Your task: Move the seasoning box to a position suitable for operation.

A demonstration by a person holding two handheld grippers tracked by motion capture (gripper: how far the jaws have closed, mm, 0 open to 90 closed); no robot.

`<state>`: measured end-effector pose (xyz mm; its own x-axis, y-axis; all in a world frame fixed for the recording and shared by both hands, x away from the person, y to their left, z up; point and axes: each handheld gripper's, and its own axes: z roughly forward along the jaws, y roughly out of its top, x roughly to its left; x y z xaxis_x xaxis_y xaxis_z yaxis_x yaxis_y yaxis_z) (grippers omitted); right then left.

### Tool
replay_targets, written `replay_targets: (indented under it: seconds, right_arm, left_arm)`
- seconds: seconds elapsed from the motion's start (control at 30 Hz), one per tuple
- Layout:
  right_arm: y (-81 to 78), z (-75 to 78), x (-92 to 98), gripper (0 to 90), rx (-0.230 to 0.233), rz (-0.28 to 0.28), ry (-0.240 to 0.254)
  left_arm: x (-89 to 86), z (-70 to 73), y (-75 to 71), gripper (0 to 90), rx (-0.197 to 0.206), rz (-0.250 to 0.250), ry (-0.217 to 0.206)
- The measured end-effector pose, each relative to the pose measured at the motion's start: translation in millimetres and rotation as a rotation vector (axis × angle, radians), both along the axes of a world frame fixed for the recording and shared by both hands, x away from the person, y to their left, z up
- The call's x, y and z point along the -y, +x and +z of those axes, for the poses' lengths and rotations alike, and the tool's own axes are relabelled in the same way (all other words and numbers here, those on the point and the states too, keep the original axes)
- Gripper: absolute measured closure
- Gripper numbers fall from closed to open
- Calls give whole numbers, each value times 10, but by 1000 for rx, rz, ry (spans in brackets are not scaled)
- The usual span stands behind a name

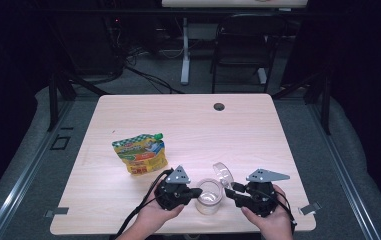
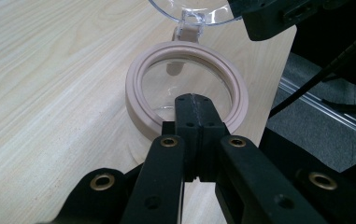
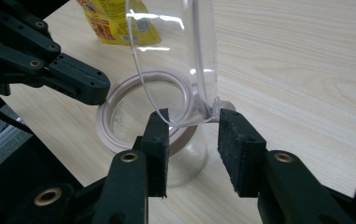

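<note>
Near the table's [image 1: 128,110] front edge, the left gripper [image 2: 193,105] is fully closed at the jar's [image 1: 209,196] pinkish rim, the right gripper [image 3: 192,135] half-open around its raised clear lid [image 3: 175,60], a yellow pouch [image 1: 140,155] well apart toward the left edge.

The pouch [image 1: 140,156] lies left behind the jar [image 1: 210,196] on the table [image 1: 238,130].

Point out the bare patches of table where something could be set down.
The far half of the table, between the pouch and the cable hole, is bare, as is the right side beyond the jar's open lid. The near edge is crowded: the jar sits between the left gripper and the right gripper.
</note>
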<state>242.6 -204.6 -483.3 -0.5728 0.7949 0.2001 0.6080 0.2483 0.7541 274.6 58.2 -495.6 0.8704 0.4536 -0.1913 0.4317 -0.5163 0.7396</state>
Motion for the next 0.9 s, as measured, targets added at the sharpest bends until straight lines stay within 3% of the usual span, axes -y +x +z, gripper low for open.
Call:
replay_targets:
  seconds: [0.23, 0.53, 0.9]
  right_arm:
    - [19, -14, 53, 651, -5, -21, 24]
    - [15, -27, 67, 647, -10, -18, 15]
    - [11, -220, 51, 657, -20, -12, -41]
  left_arm:
    - [1, 0, -1, 900, 1, 0, 1]
    - [2, 0, -3, 900, 2, 1, 0]
    - [-53, 11, 6, 900, 10, 20, -2]
